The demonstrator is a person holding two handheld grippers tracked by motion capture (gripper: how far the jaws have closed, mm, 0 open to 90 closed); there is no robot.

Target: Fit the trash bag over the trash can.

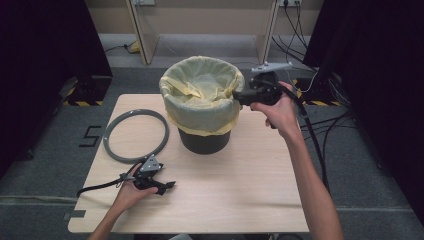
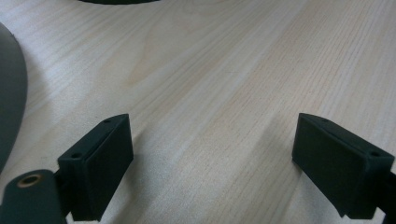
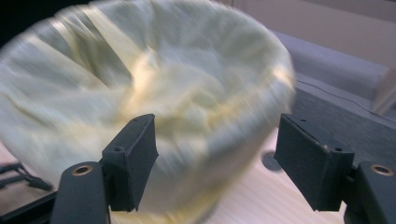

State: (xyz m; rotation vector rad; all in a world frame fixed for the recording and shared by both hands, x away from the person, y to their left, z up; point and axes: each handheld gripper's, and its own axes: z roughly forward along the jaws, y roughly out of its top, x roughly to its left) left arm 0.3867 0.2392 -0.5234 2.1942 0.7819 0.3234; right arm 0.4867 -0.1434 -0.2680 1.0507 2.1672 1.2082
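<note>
1. Bin (image 1: 204,107) with yellow liner (image 1: 200,90) stands at table's (image 1: 240,190) twelve o'clock.
2. Right gripper (image 1: 236,94) at its three o'clock rim, jaws wide, empty.
3. Left gripper (image 1: 170,186) rests at seven o'clock, wide, empty, beside grey ring (image 1: 135,135).
4. Risk: snagging the liner could tip the bin.

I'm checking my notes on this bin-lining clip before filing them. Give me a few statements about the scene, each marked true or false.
1. The dark bin stands upright on the table with a yellow bag folded over its rim. True.
2. The grey ring sits on top of the bin. False: it lies flat on the table, left of the bin.
3. The right gripper is at the bin's rim on its right side, jaws open. True.
4. The left gripper is clamped on the grey ring. False: its jaws are open with nothing between them, low over bare table near the ring.
5. The bin lies tipped on its side. False: it stands upright.
</note>
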